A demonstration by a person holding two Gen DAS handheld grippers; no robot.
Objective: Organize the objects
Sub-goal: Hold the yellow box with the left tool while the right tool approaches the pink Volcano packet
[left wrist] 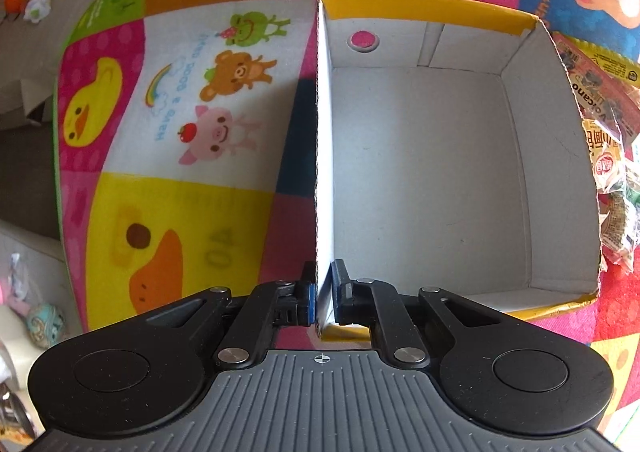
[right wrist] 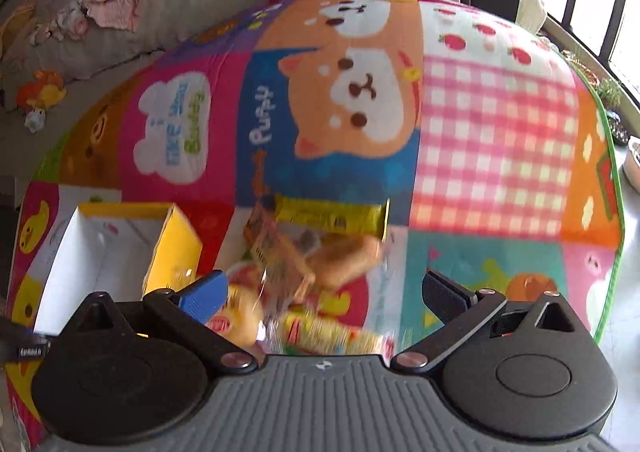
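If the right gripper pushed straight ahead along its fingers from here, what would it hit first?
Most likely the pile of snack packets lying on the play mat between its spread fingers. The right gripper is open over them. The image is blurred, so depth is uncertain.

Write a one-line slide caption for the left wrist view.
Left gripper shut on the side wall of an empty cardboard box on a cartoon play mat, snack packets beside it.

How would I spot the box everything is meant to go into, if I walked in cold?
Look at the bright cartoon play mat on the floor. Beside the pile of snack packets sits an open cardboard box. It is yellow outside and plain grey-white inside, with nothing in it, and the left hand-held gripper pinches one wall.
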